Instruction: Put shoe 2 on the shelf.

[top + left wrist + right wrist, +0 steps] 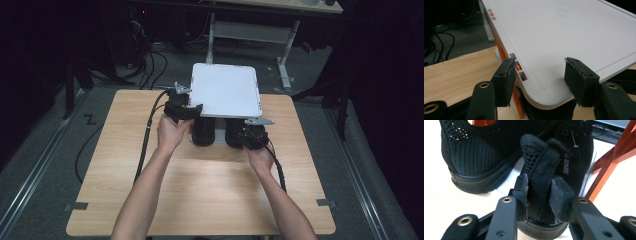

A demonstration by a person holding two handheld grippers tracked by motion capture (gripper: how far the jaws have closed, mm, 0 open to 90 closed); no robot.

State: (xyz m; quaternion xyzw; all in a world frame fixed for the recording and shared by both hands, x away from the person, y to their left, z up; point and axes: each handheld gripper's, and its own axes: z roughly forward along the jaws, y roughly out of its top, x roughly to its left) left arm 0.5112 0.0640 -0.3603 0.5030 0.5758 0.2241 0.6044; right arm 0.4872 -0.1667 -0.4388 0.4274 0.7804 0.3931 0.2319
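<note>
Shoes: two black knit shoes are seen on the wooden table (pixel 200 190), side by side, partly under the near edge of a white lid (pixel 225 90). The left shoe (pixel 203 131) lies near the middle; the right shoe (pixel 234 133) is just beside it.

Right tool (pixel 248 135) is set at the heel of the right shoe. In the right gripper view the heel tab (pixel 541 167) of that shoe stands between the two black jaws; the pads lie against the fabric on both sides, so the heel is taken as gripped, though the contact at the left pad is hard to judge. The other shoe (pixel 474 152) is seen behind it, and orange-red side panels (pixel 614 157) beyond.

Left tool (pixel 186 106) is held at the near left corner of the lid. In the left gripper view its jaws stand apart on either side of the rounded corner (pixel 544 92), one at the side edge, one over the top face; no firm pinch is seen. Orange catches (pixel 518 67) are set in slots along the lid's side edge.
</note>
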